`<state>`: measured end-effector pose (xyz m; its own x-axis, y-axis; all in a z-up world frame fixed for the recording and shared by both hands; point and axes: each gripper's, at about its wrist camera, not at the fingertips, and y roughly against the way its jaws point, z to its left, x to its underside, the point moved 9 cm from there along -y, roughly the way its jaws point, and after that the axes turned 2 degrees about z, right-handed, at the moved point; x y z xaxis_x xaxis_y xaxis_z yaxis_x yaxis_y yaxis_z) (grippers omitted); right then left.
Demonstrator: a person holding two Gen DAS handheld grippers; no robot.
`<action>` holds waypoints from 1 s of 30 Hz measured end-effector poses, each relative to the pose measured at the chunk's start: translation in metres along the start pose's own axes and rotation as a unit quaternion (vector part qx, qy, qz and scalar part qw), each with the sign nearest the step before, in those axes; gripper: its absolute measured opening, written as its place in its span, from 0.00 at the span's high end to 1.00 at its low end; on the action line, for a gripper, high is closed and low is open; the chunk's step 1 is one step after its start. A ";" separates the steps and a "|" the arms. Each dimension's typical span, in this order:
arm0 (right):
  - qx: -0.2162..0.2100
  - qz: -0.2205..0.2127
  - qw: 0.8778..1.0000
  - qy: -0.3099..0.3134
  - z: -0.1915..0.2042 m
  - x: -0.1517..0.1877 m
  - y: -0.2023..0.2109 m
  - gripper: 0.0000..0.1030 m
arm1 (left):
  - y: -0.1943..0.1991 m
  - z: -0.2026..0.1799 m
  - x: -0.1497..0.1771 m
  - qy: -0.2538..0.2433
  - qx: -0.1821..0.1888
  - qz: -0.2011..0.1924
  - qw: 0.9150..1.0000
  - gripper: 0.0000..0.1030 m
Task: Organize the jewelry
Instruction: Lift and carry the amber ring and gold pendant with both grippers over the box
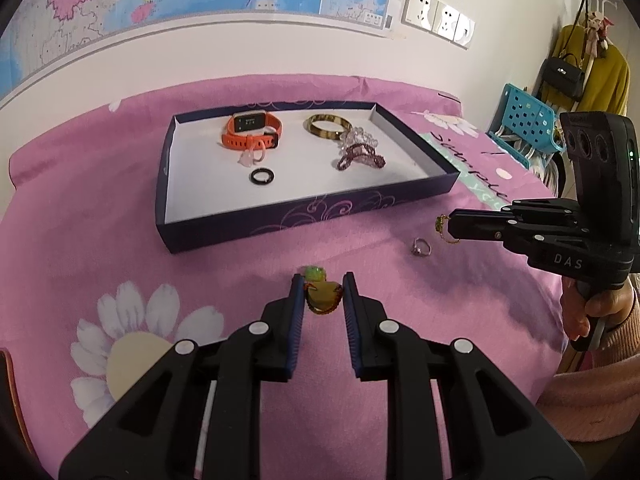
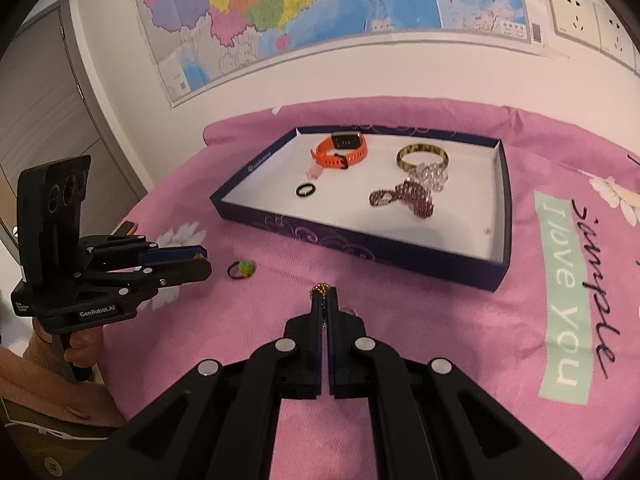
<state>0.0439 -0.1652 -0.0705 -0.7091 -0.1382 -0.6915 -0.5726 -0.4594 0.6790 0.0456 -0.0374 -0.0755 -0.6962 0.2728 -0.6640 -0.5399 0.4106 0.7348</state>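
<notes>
A navy tray with a white floor holds an orange watch, a gold bangle, a purple bead bracelet, clear beads and a black ring. My left gripper grips an amber pendant between its pads. A green-stone ring lies on the cloth just beyond it. My right gripper is shut on a gold chain. A small silver ring lies on the cloth.
A pink flowered cloth covers the round table. A wall with a map and sockets stands behind. A blue basket and hanging clothes are at the right. A door is at the left.
</notes>
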 end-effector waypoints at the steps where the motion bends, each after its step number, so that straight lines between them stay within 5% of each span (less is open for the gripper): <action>1: 0.001 -0.003 1.000 0.001 0.000 -0.002 0.001 0.99 | 0.001 0.000 -0.002 -0.001 -0.001 -0.002 1.000 0.81; 30: 0.018 -0.035 0.999 0.023 -0.021 -0.064 -0.013 0.99 | -0.017 0.006 -0.074 -0.044 -0.033 -0.035 0.998 0.81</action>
<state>0.1054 -0.1691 -0.0397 -0.6472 -0.1479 -0.7478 -0.6356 -0.4369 0.6365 0.1089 -0.0594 -0.0394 -0.6132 0.3218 -0.7214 -0.6177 0.3738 0.6919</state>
